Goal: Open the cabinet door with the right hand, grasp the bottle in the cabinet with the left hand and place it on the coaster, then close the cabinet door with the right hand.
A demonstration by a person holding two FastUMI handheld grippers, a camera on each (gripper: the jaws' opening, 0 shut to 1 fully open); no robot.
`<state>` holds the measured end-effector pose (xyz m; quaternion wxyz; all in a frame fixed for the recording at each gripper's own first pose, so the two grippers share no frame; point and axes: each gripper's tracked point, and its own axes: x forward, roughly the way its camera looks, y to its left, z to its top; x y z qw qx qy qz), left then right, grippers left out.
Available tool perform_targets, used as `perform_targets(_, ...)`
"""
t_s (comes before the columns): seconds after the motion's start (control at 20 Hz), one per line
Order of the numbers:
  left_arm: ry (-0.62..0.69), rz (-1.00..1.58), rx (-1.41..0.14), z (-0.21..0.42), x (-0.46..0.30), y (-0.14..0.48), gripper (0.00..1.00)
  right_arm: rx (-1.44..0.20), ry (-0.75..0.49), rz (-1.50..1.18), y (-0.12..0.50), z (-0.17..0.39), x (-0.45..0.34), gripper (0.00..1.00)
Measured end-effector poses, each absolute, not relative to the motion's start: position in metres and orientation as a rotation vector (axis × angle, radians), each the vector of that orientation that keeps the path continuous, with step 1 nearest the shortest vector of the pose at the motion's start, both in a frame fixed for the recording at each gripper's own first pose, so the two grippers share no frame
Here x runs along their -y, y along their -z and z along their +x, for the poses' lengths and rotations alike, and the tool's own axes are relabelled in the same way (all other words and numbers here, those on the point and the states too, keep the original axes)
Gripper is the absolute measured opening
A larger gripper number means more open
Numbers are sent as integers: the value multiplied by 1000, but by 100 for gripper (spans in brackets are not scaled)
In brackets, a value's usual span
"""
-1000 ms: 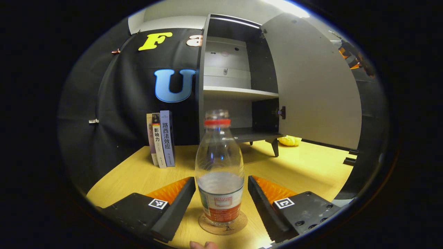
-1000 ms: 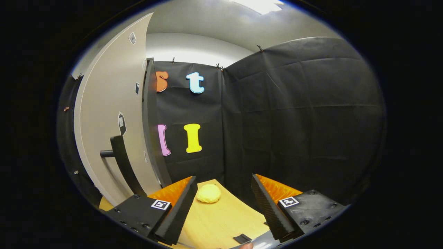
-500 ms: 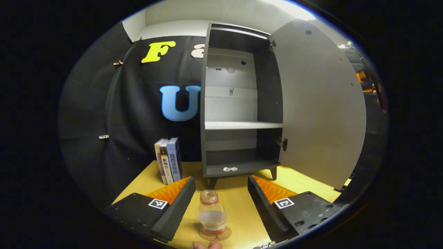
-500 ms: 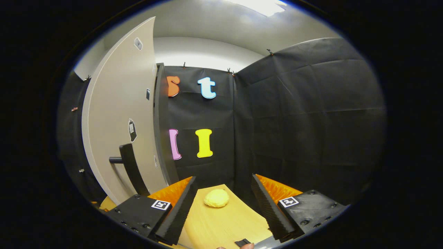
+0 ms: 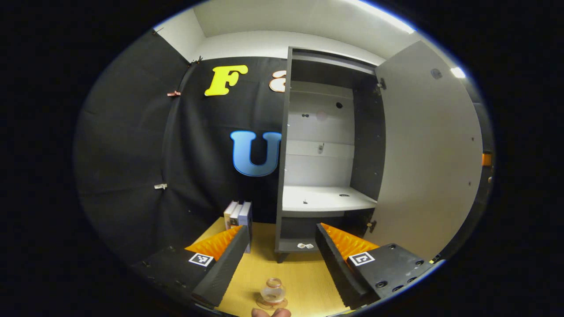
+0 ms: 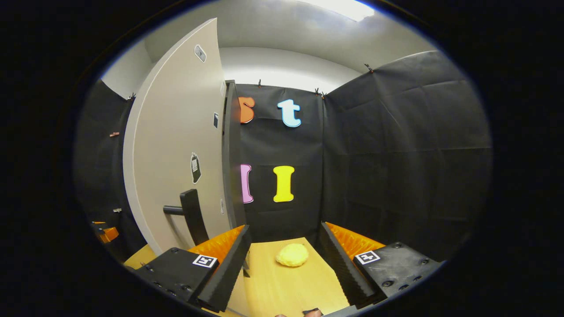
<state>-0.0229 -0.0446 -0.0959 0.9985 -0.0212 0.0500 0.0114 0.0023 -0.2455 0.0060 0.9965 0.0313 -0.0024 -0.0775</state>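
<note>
In the left gripper view the clear bottle (image 5: 273, 291) stands upright on the round coaster (image 5: 272, 303) at the near edge of the wooden table (image 5: 299, 277). My left gripper (image 5: 282, 259) is open, raised above and behind the bottle, with nothing between its fingers. The dark cabinet (image 5: 324, 154) stands at the back with its door (image 5: 429, 158) swung wide to the right. In the right gripper view the outer face of the door (image 6: 176, 149) and its dark handle (image 6: 189, 213) lie to the left of my open right gripper (image 6: 284, 259).
Several books (image 5: 239, 215) stand left of the cabinet. A small white thing (image 5: 305, 245) lies on the cabinet's bottom shelf. A yellow lump (image 6: 292, 255) rests on the table (image 6: 286, 286) ahead of the right gripper. Black cloth walls the booth.
The left gripper has pulled back and up from the bottle, which stays on the coaster and looks much smaller. The right gripper has shifted so the door handle sits closer to its left finger.
</note>
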Motion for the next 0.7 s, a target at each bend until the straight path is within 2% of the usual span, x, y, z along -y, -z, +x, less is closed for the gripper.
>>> perform_targets(0.3, -38, -47, -82, -27, 20, 77, 96, -25, 117, 89, 0, 1, 227, 98)
perform_targets(0.4, -37, -22, -79, -29, 13, 77, 94, -12, 106, 65, -3, 1, 220, 90)
perform_targets(0.7, -19, -20, -64, -34, -9, 69, 96, -26, 65, 68, -1, -9, 141, 94)
